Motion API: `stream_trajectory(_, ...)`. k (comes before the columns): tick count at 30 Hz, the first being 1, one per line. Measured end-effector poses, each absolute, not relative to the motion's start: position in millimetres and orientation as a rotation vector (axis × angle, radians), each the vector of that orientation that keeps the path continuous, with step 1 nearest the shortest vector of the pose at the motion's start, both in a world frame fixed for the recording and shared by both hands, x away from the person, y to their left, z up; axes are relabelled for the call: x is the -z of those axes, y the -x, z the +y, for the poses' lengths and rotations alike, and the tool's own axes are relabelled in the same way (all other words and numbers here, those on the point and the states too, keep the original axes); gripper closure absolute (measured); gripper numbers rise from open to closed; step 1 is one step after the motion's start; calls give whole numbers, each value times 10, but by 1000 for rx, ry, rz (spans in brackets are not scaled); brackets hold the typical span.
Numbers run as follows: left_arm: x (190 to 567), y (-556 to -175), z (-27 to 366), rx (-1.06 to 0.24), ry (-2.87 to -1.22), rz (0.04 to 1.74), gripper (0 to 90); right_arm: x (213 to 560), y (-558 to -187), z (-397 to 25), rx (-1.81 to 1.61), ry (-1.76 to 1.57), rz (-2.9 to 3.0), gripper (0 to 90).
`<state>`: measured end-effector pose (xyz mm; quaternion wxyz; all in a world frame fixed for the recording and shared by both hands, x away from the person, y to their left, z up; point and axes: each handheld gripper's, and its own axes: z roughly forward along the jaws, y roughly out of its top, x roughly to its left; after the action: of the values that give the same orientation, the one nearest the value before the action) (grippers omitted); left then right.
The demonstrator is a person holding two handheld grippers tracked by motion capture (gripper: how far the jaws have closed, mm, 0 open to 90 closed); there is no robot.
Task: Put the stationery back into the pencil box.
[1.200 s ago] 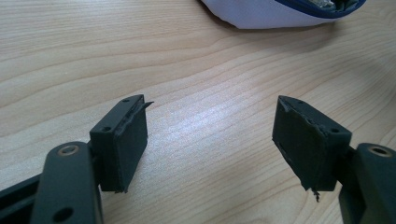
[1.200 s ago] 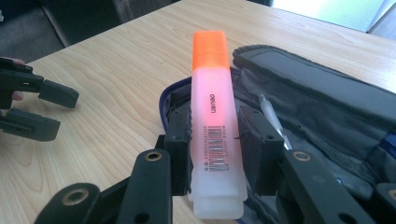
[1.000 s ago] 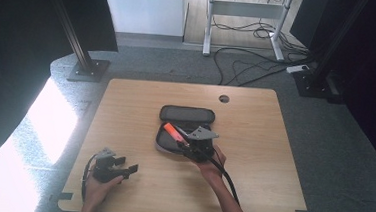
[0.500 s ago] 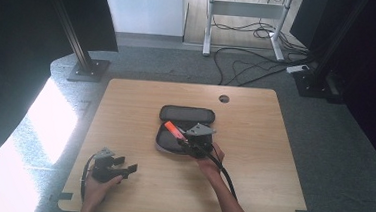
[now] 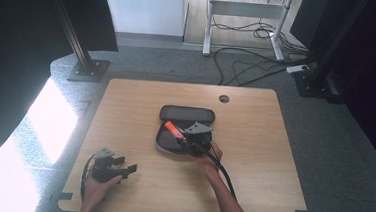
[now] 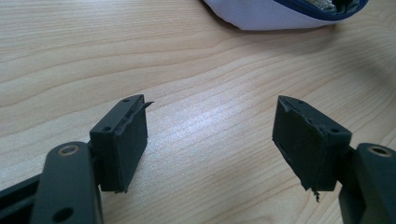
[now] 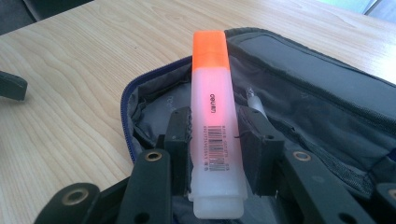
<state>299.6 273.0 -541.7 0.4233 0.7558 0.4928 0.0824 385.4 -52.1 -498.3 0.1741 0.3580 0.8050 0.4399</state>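
- The orange highlighter point(image 7: 212, 116) sits clamped between the two black jaws of the right gripper point(image 7: 215, 140), which press on its translucent barrel at either side of the barcode; its orange cap points away from the camera, over the far part of the case.
- In the high view the highlighter point(image 5: 174, 129) is held just above the near half of the case, cap toward the table's left.
- The open pencil case point(image 7: 299, 93), dark grey with a blue zip edge, lies under the marker; a white pen-like item point(image 7: 256, 103) lies inside it, just beyond the right jaw pad.
- In the high view the pencil case point(image 5: 187, 115) lies near the middle of the wooden table point(image 5: 273, 142), lid folded back toward the far edge.
- The right gripper point(image 5: 186, 140) hovers over the case's near half, the person's right hand point(image 5: 207, 155) behind it.
- The left gripper point(image 5: 121, 167) rests near the table's front left corner, well apart from the case, held by the left hand point(image 5: 98, 185).
- In its own view the left gripper point(image 6: 210, 140) has its jaws spread wide with nothing between them, bare wood below and a pale edge of the case point(image 6: 280, 14) at the top.
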Motion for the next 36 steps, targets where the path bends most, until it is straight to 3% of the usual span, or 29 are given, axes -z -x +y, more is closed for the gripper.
stream_trajectory(29,5421,-2999,2736,-203,-1892,1234,270,5232,-3984,-372,-1097,-1022,2357,649)
stream_trajectory(36,5423,-3000,2734,-204,-1893,1234,270,5243,-3969,-387,-1099,-1048,2350,551)
